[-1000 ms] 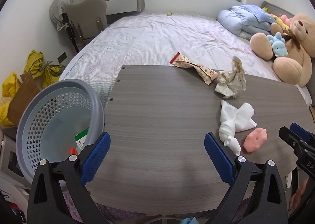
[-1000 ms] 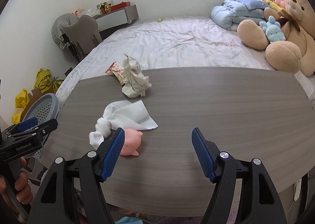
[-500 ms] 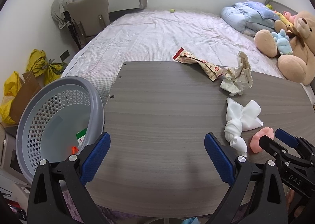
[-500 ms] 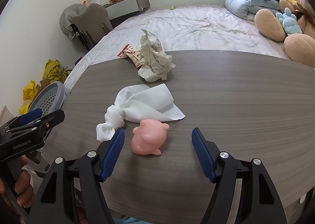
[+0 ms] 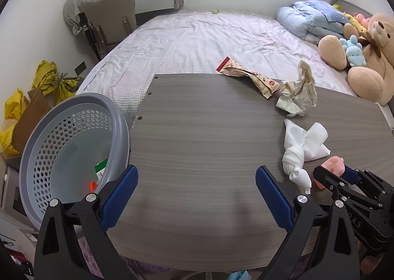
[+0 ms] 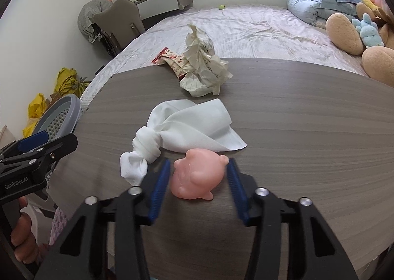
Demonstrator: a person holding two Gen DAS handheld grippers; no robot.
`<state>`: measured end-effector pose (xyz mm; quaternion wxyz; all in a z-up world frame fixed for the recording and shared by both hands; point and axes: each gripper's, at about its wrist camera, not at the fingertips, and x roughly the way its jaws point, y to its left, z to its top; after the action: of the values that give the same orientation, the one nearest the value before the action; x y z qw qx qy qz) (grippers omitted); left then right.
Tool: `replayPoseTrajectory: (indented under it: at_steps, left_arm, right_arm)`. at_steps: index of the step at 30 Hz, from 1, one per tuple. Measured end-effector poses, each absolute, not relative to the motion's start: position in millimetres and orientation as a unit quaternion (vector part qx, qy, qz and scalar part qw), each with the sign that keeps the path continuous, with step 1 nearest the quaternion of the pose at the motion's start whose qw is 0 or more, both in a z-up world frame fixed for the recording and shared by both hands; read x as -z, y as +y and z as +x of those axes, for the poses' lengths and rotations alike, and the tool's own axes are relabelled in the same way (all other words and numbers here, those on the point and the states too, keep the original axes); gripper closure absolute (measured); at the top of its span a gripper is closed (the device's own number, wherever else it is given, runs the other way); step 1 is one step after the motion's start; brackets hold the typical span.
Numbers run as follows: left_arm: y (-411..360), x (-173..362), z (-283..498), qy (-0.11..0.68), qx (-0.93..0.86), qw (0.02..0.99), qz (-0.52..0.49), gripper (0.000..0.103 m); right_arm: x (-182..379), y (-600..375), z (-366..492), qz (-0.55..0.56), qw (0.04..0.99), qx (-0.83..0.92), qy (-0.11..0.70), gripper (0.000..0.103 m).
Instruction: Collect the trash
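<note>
A pink pig toy (image 6: pixel 197 176) lies on the grey wooden table (image 6: pixel 295 117), between the fingers of my right gripper (image 6: pixel 198 181), whose jaws are narrowed around it with small gaps on both sides. A knotted white cloth (image 6: pixel 187 129) lies just behind the toy, crumpled paper (image 6: pixel 204 73) and a red snack wrapper (image 6: pixel 170 58) farther back. My left gripper (image 5: pixel 195 193) is open and empty over the table's near left part, beside the grey perforated basket (image 5: pixel 64 147). The cloth (image 5: pixel 300 142), paper (image 5: pixel 298 92) and wrapper (image 5: pixel 246 75) show in the left view.
The basket holds a green-and-white packet (image 5: pixel 101 169) and something orange. A bed (image 5: pixel 209 38) lies behind the table, with plush toys (image 5: pixel 364 53) and a blue duvet at its right. Yellow bags (image 5: pixel 49 80) and a chair (image 5: pixel 110 21) stand at the left.
My right gripper has moved forward to the pink toy and narrowed its jaws around it. The left gripper has stayed open and nearly still.
</note>
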<state>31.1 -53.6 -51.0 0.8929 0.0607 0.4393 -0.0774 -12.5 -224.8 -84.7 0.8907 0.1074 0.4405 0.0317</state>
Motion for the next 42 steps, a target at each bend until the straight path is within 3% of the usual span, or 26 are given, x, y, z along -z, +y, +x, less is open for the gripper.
replayPoseTrajectory:
  at_steps: [30,36,42]
  left_arm:
    - [-171.7,94.0,66.3,0.489,0.197,0.845,0.089,0.010]
    - [-176.6,96.6,64.0,0.488,0.196,0.845,0.099,0.026]
    - [-178.0,92.4,59.8,0.482,0.207,0.845,0.101,0.061]
  right_arm:
    - [72.7,-316.3,-53.6,0.163,0.899,0.035,0.406,0.068]
    - [74.8,-318.2,-55.2,0.168,0.897,0.035,0.407,0.068]
    - [72.8,-316.3,-55.6,0.167,0.898,0.033,0.405,0.068]
